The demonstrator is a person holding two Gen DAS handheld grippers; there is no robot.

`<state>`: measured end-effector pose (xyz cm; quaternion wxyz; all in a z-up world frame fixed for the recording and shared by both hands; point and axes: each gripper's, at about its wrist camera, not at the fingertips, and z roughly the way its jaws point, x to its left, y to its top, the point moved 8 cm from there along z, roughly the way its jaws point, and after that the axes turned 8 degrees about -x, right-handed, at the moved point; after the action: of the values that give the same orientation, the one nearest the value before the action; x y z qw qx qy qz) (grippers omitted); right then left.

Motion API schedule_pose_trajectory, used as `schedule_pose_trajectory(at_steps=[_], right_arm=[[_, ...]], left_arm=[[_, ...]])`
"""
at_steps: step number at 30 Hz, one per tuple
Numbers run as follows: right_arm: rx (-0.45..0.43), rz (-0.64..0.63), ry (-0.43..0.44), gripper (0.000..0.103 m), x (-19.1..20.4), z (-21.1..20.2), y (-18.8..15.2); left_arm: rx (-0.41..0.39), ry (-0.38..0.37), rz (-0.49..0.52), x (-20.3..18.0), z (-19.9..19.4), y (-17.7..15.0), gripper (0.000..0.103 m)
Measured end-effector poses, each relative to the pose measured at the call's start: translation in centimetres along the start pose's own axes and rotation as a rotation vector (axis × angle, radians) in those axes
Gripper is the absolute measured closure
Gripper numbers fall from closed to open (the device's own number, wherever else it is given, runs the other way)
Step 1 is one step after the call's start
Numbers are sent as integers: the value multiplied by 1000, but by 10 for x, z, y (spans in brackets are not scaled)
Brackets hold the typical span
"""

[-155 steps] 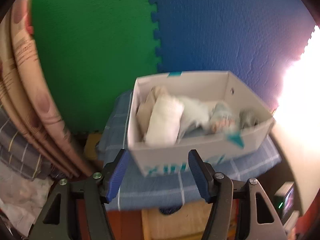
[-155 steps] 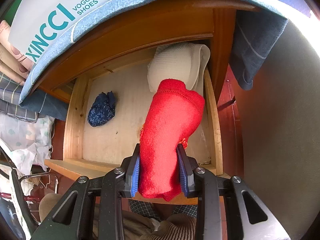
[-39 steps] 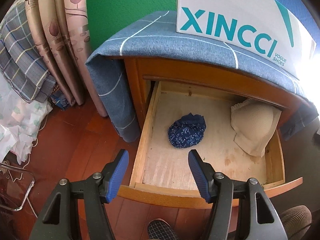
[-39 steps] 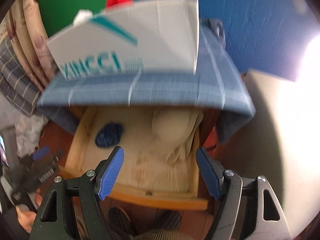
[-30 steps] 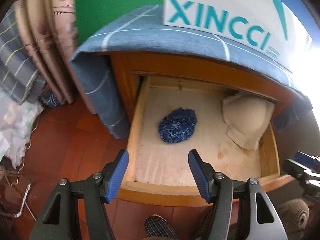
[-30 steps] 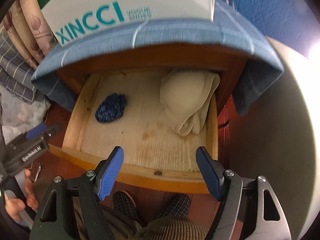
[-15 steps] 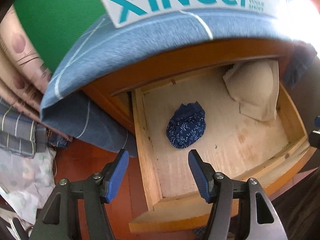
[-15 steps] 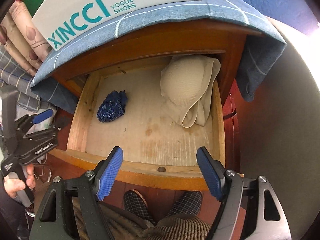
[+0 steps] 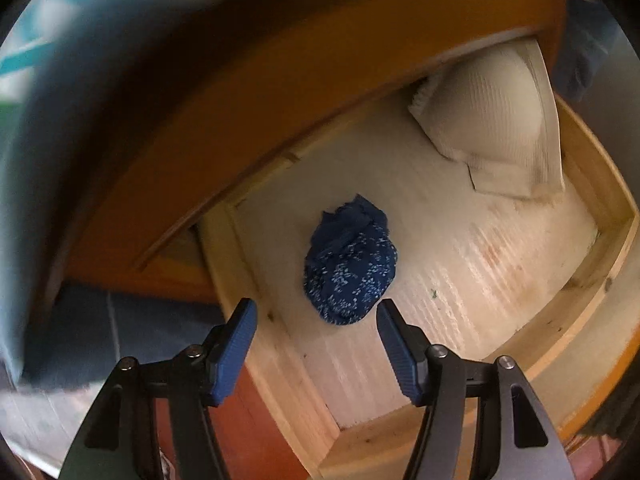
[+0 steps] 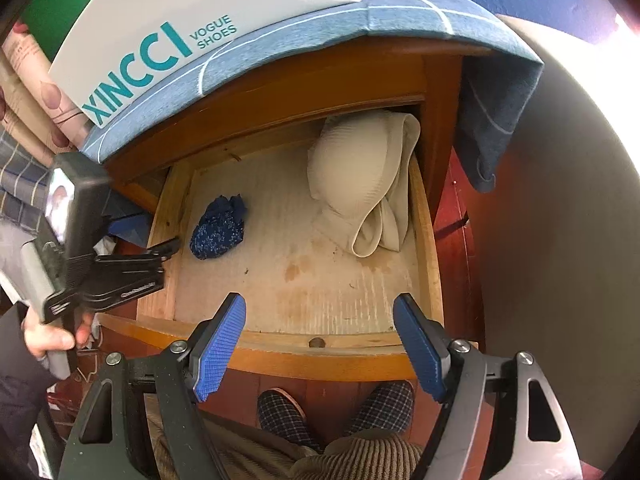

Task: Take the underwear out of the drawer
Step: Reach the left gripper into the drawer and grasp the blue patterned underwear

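The open wooden drawer holds a balled dark blue speckled garment at its left and a cream ribbed bra at its back right. My left gripper is open and empty, just short of the blue garment, its fingers on either side of the garment's near end. It also shows in the right wrist view over the drawer's left wall. My right gripper is open and empty above the drawer's front edge.
A white XINCCI shoe box stands on the blue checked cloth that covers the cabinet top. Curtains hang at the left. The person's slippered feet are on the red wood floor below the drawer front.
My left gripper has moved down and in close to the blue garment, which now lies between its fingertips. The right gripper has dropped slightly toward the drawer front and stays open.
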<state>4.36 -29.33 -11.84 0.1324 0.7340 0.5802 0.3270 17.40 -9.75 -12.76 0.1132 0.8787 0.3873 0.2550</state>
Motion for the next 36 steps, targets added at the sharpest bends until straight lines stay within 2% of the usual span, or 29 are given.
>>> schedule_pose_trajectory(at_steps=[6,9,14,20,29,36], right_arm=[[7,18,19,29,0,2,-1],[6,34,30,29,-1,3,-1],[11,57,41,29,-2,5,-1],[23,56,51,29,0,7,-2],[34,73,71,29,-1,12,-3],[37,82,82,29,0,14,-4]], left_arm=[[19,-17,71,-11,23,6,39],[-30,-10,119,-14,26,13,39],[-67,-5,234,-22,30,16,39],[-39,24,379,-38,47,8,39],[-18,10,392,-42,72,20,39],[-19,3,362,-34,91,29,39]])
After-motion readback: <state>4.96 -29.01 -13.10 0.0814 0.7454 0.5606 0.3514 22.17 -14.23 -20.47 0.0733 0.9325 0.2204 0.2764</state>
